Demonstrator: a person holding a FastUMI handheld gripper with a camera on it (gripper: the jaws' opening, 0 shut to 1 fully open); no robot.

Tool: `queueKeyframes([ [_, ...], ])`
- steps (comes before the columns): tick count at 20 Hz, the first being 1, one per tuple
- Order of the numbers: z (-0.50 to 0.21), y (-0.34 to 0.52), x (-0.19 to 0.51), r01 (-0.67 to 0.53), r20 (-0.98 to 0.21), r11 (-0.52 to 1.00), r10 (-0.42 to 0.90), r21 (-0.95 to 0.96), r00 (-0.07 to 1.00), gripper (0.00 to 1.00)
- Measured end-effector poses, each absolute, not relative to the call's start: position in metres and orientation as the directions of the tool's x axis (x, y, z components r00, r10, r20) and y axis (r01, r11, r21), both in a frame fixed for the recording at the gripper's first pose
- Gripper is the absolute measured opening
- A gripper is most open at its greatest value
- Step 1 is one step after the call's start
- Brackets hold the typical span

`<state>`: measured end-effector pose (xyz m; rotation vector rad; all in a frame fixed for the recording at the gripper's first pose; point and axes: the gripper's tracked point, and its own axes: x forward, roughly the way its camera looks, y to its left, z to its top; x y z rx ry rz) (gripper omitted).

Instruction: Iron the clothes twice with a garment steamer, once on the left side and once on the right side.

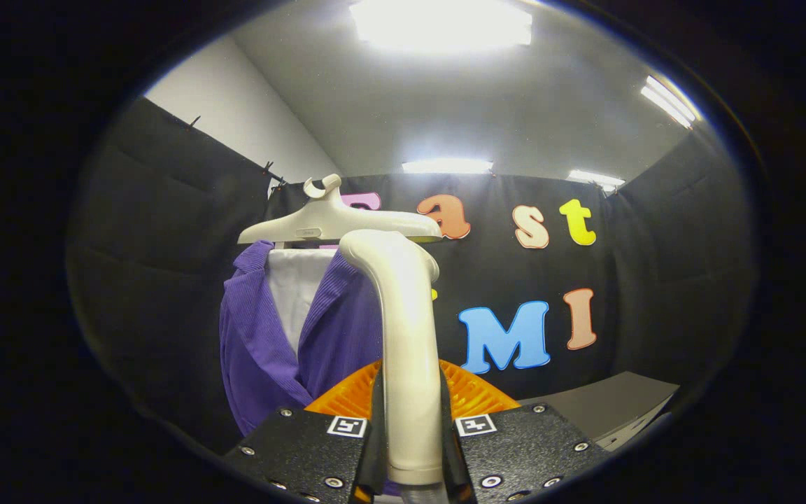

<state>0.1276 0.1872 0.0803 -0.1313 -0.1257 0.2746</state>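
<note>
My gripper is shut on the cream handle of a garment steamer, which stands upright between the two orange fingers. Its head bends forward at the top, near the right shoulder of a cream hanger. On that hanger hangs a purple ribbed garment, open at the front over a white inner layer. The garment is just beyond and to the left of the steamer. The steamer's face is turned away from me and hidden.
Black cloth walls close in the booth on all sides. A grey table surface lies low to the right of the fingers. Bright ceiling lights are overhead.
</note>
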Motion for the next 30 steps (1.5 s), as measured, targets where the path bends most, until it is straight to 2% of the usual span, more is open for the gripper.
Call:
queueKeyframes([
  [7, 0.039, 0.193, 0.132, -0.204, 0.091, 0.929, 0.242, -0.308, 0.966, 0.32],
  [11, 0.019, 0.187, 0.127, -0.193, 0.063, 0.930, 0.223, -0.314, 0.973, 0.32],
  [30, -0.101, 0.155, 0.087, -0.279, -0.207, 0.899, 0.218, -0.338, 0.954, 0.33],
])
